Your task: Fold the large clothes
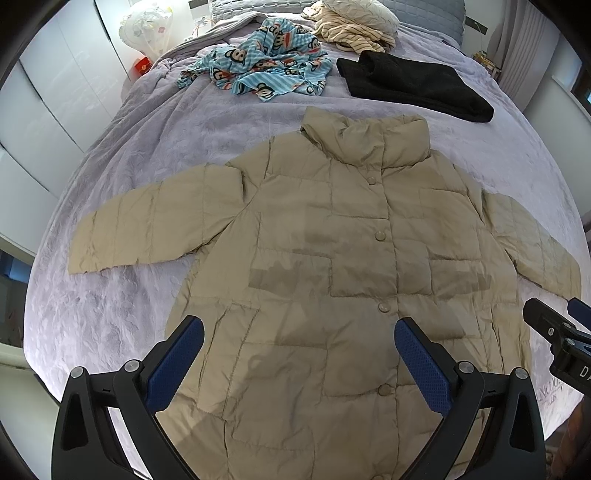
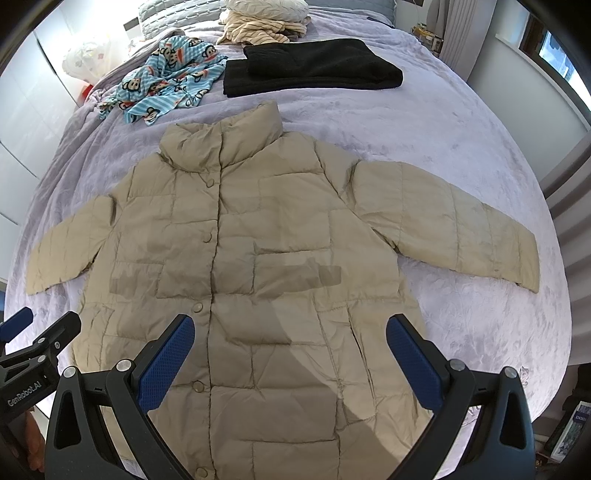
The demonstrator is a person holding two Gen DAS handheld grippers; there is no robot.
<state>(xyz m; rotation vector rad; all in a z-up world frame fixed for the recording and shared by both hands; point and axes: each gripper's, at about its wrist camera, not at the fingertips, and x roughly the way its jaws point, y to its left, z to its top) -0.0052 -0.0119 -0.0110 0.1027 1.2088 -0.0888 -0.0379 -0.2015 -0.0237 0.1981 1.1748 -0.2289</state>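
A beige quilted puffer jacket (image 1: pixel 332 258) lies flat and face up on the lilac bedspread (image 1: pixel 140 147), snaps shut, collar to the far side, both sleeves spread out sideways. It also fills the right wrist view (image 2: pixel 258 258). My left gripper (image 1: pixel 299 354) hovers open and empty above the jacket's lower front. My right gripper (image 2: pixel 290 350) hovers open and empty above the lower front too, to the right of the left one. The right gripper shows at the edge of the left wrist view (image 1: pixel 561 332); the left one shows at the edge of the right wrist view (image 2: pixel 33 343).
On the far side of the bed lie a folded black garment (image 1: pixel 413 85), a crumpled blue monkey-print cloth (image 1: pixel 258 70) and a cream striped pile (image 1: pixel 354 33). White wardrobe doors (image 1: pixel 48 92) stand on the left. A window (image 2: pixel 554 48) is at the far right.
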